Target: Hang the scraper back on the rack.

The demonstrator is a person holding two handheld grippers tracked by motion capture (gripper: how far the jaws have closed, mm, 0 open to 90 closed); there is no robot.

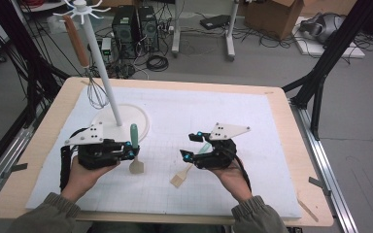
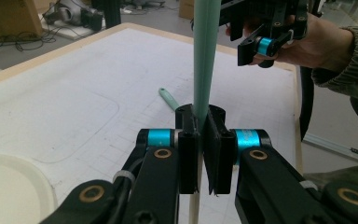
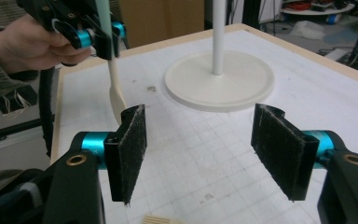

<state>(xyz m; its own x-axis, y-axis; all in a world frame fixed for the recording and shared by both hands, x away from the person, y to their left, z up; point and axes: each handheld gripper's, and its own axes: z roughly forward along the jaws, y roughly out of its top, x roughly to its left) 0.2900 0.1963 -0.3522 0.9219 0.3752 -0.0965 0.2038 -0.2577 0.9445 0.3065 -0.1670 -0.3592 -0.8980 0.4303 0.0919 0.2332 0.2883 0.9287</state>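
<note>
1. Leftmost, a utensil rack (image 1: 108, 92) stands on its round base (image 1: 143, 127) at the back left of the surface (image 1: 272, 145), with a whisk (image 1: 94, 90) hanging from one of its top hooks.

2. Next, the left tool (image 1: 130, 150) is clamped on a spatula (image 1: 135, 150) with a green handle and a pale blade. In the left gripper view the jaws pinch the handle (image 2: 205, 60) just above where it meets the blade, and the spatula stands upright, handle up, blade down towards the white mat.

3. The left hand (image 1: 85, 174) holds its tool roughly level, just in front of the rack's base, jaws pointing right.

4. Between the two tools a brush (image 1: 187, 170) lies flat on the mat. Its long axis runs diagonally, pale head towards the person and green handle slanting away under the right tool.

5. The right tool (image 1: 193, 145) stands wide apart with nothing between its pads (image 3: 133, 149). It hovers just over the brush's handle end, so this is the nearer hand for picking the brush up.

6. The right hand (image 1: 228, 177) is palm-up under its tool, jaws aimed left and slightly away; I judge a grasp would need the tool to dip and square its jaws across the handle.
</note>
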